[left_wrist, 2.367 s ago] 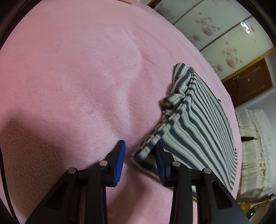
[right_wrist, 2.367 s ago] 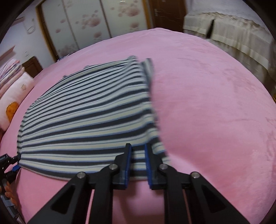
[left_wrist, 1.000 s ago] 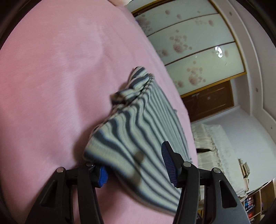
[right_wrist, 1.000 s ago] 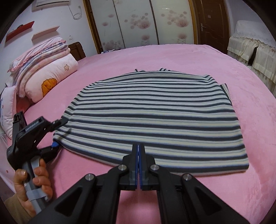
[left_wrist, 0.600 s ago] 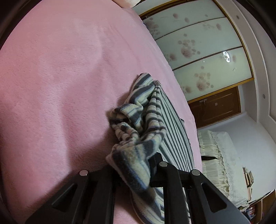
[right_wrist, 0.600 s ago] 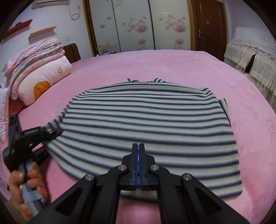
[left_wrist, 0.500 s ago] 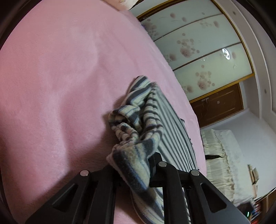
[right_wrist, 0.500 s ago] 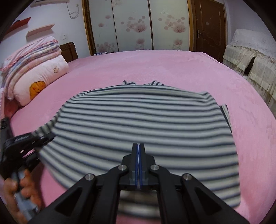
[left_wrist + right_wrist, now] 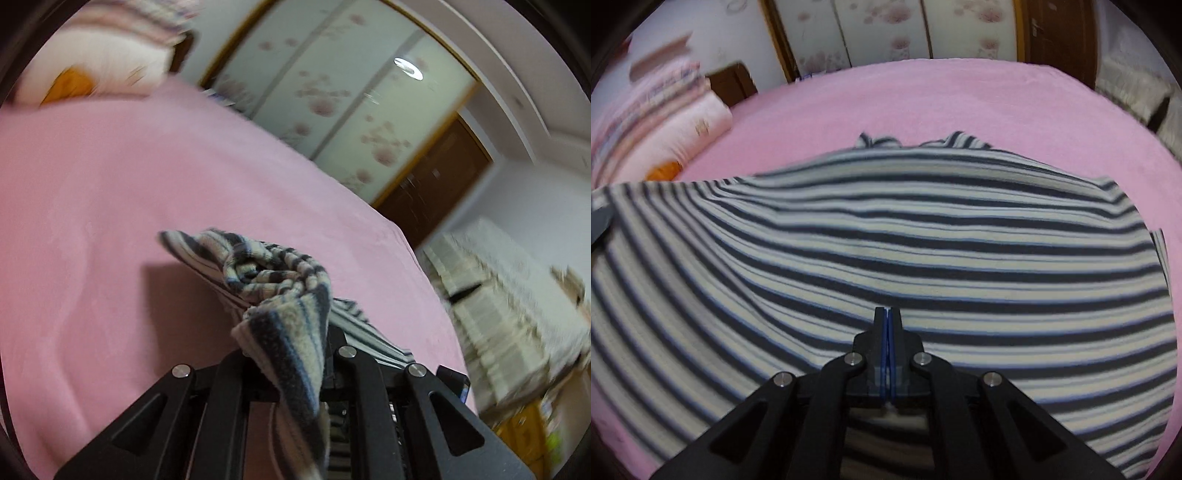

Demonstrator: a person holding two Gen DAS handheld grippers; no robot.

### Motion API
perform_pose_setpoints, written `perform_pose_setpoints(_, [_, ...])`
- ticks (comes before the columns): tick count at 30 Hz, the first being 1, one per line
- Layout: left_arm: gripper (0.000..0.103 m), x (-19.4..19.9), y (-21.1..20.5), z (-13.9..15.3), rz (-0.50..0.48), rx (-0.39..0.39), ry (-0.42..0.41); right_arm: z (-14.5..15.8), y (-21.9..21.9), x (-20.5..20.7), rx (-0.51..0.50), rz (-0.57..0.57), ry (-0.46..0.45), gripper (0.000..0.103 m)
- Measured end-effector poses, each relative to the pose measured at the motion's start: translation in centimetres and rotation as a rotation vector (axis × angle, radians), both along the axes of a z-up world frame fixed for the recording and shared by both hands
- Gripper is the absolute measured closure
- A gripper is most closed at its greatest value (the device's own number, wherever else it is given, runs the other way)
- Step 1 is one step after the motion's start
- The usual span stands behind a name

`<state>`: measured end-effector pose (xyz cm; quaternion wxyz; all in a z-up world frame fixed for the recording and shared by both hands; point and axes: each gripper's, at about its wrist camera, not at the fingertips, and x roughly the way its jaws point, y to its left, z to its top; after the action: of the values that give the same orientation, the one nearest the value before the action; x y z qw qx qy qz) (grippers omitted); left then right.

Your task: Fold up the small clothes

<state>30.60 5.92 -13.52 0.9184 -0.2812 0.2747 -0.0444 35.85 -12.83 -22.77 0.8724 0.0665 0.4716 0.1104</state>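
The striped grey-and-cream garment (image 9: 923, 240) spreads over the pink bed (image 9: 960, 92) and fills most of the right wrist view. My right gripper (image 9: 887, 314) is shut at its near hem, with cloth passing under the fingers. In the left wrist view my left gripper (image 9: 291, 332) is shut on a bunched corner of the garment (image 9: 284, 295), held up off the bed (image 9: 110, 184); the cloth drapes over the jaws and hides the pads. A dark part of the left gripper (image 9: 600, 221) shows at the left edge by the raised corner.
Folded bedding and a pillow (image 9: 665, 110) are stacked at the bed's far left. Flowered wardrobe doors (image 9: 332, 92) and a brown door (image 9: 436, 177) stand behind. Cream-covered furniture (image 9: 498, 314) stands off the bed's right side.
My left gripper closed on the garment's corner, then rose and rolled, lifting the cloth off the bed. The right gripper stayed shut and moved forward over the garment, which now fills its view.
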Motion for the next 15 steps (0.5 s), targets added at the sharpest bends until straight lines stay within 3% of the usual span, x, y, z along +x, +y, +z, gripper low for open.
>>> perform_pose_setpoints(3, [0.095,1.5,-4.9,2.9,-0.116,0.108,-0.023,1.6,-3.6,-1.9,0.056,-0.049,-0.039,0.103])
perform_pose_setpoints(7, [0.095,1.7,-13.0,3.8,-0.329,0.258,-0.029,3.2,-10.8,-6.3,0.098,-0.166,-0.087,0.103])
perform_pose_setpoints(12, [0.093,-0.1,-22.7,-1.7,-0.614,0.444,0.11,3.3,-19.5,-12.2,0.093,-0.342,-0.087,0.103])
perform_pose_setpoints(15, [0.08,-2.1,-25.3,-5.3,-0.717,0.527,0.167,2.3,-22.3,-14.9,0.056,-0.396,-0.051,0.098])
